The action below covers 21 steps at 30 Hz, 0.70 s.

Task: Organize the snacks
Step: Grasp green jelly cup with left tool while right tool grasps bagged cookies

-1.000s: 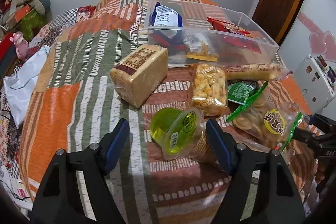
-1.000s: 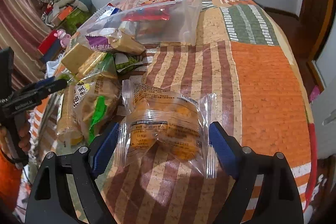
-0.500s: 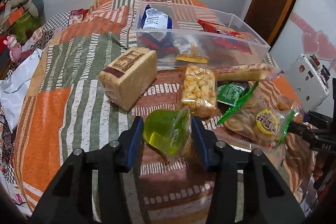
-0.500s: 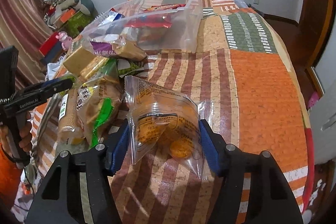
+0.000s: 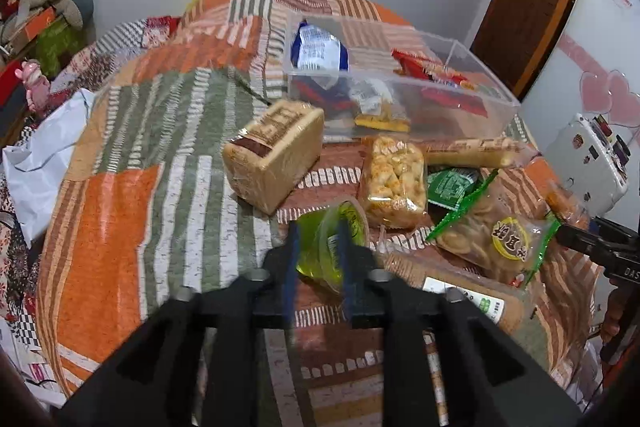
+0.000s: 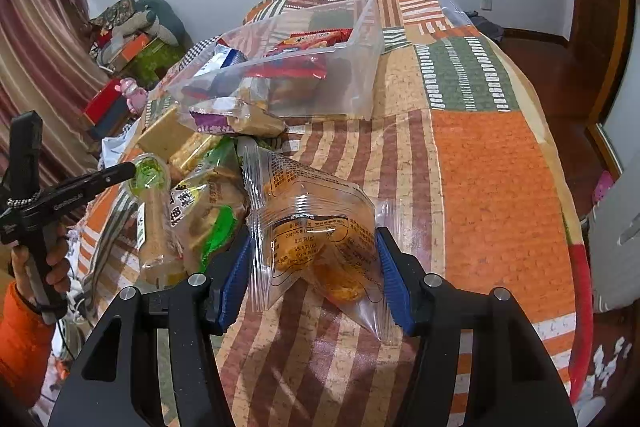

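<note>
While several packets already sit in the clear bin (image 5: 400,99), we pinch a green jelly cup (image 5: 324,247) in the left gripper (image 5: 318,263) and a clear pastry bag (image 6: 316,239) in the right gripper (image 6: 314,271); loose snacks remain on the bedspread (image 5: 160,147).

Black gripper (image 6: 312,267), blue pads (image 6: 394,287), orange sleeve (image 6: 20,339)

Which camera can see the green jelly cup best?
The left wrist view. The green jelly cup sits close and central there, squeezed between the left hand-held gripper fingers. In the right wrist view the cup is only a small green patch far left, behind that gripper's tip.
</note>
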Each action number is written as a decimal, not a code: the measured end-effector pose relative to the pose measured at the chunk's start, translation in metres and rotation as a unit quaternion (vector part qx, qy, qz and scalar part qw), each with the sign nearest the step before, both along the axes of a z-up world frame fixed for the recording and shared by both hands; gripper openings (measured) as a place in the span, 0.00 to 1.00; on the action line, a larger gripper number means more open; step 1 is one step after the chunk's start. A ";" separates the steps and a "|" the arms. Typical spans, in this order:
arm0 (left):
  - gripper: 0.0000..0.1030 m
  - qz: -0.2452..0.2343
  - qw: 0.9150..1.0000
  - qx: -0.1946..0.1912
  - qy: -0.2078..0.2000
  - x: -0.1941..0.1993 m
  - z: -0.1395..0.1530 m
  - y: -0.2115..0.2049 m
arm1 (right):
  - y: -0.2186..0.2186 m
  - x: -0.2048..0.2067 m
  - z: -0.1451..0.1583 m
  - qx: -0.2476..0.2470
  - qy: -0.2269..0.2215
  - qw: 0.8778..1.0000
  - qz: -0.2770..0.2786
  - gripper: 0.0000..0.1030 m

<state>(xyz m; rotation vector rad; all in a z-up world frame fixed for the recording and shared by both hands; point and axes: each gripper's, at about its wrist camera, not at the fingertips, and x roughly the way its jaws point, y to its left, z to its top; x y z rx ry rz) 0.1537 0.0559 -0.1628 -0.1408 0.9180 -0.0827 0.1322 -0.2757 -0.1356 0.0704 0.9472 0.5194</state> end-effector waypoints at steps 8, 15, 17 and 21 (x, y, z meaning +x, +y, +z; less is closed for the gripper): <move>0.43 0.006 0.999 -0.026 0.023 0.022 -0.029 -0.005 | -0.003 0.004 0.001 0.005 0.001 1.000 -0.007 0.54; 0.41 0.009 1.000 -0.015 0.010 0.016 -0.022 -0.005 | -0.005 0.007 0.016 0.011 -0.022 1.000 -0.017 0.54; 0.41 0.009 1.000 -0.011 -0.002 0.011 -0.013 -0.004 | -0.004 0.012 0.021 0.014 -0.029 0.999 -0.017 0.54; 0.41 0.007 0.999 -0.014 -0.030 0.006 0.011 -0.002 | 0.002 0.019 0.034 0.014 -0.050 0.999 -0.014 0.54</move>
